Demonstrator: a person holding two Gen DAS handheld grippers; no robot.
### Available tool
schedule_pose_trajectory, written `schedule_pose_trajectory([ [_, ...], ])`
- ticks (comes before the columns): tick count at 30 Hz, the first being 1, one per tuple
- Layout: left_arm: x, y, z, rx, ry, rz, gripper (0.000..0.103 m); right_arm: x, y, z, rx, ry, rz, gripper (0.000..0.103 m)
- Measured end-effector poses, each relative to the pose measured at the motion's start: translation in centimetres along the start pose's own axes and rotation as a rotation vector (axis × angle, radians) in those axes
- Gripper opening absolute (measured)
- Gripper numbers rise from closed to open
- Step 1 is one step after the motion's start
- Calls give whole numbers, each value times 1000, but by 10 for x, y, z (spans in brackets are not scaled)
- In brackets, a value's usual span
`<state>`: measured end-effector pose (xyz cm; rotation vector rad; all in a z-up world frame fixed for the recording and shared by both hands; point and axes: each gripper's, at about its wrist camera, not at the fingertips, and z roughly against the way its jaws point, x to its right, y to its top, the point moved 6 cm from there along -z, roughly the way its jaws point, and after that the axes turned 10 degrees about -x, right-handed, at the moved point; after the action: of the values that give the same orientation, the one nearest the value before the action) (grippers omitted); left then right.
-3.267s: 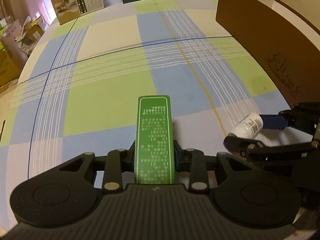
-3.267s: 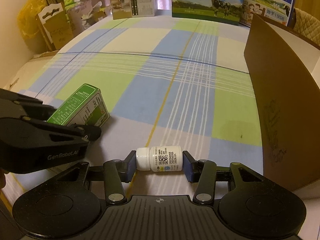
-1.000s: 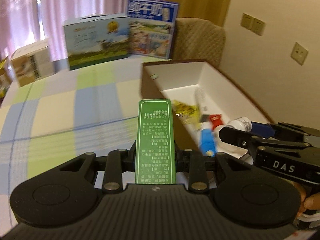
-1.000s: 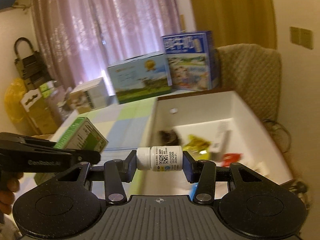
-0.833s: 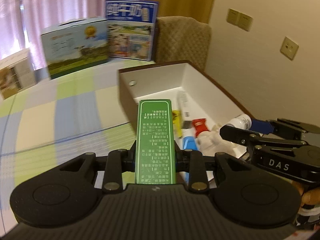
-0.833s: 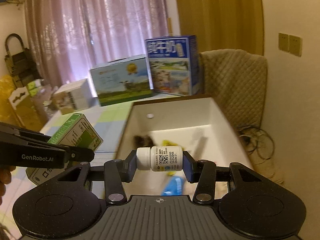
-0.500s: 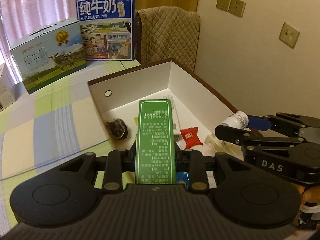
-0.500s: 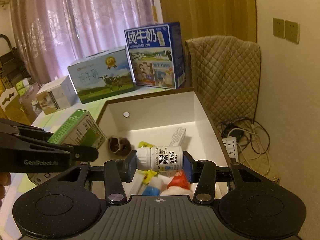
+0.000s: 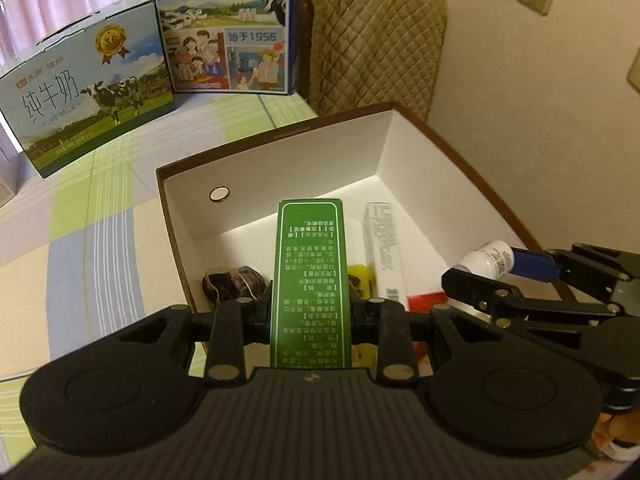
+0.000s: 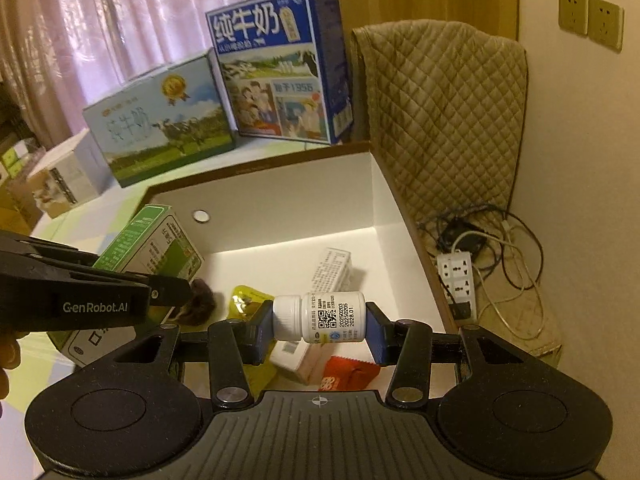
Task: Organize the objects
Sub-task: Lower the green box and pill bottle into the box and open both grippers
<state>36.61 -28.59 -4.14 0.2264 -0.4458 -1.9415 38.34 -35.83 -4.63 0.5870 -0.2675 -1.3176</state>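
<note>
Both claws now hover over the open box point(image 9: 280, 152), loaded

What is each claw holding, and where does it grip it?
The left claw pinches the green box by its long sides. The right claw clamps the white bottle end to end, cap and base.
</note>
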Motion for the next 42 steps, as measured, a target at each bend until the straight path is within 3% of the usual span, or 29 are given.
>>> schedule_pose_trajectory([
  [9, -2, 5, -20, -27, 9, 5, 26, 2, 12, -16, -8, -72, 29, 45],
  [19, -4, 4, -30, -35, 11, 6, 26, 3, 16, -10, 24, -36, 21, 46],
  [26, -3, 13, -25, 39, 27, -24, 27, 6, 12, -10, 26, -24, -1, 46],
  [34, -6, 14, -20, 72, 26, -40, 52, 6, 3, -7, 19, -3, -4, 46],
  [42, 0, 3, -18, 69, 12, -68, 62, 5, -7, 0, 16, 7, -6, 46],
])
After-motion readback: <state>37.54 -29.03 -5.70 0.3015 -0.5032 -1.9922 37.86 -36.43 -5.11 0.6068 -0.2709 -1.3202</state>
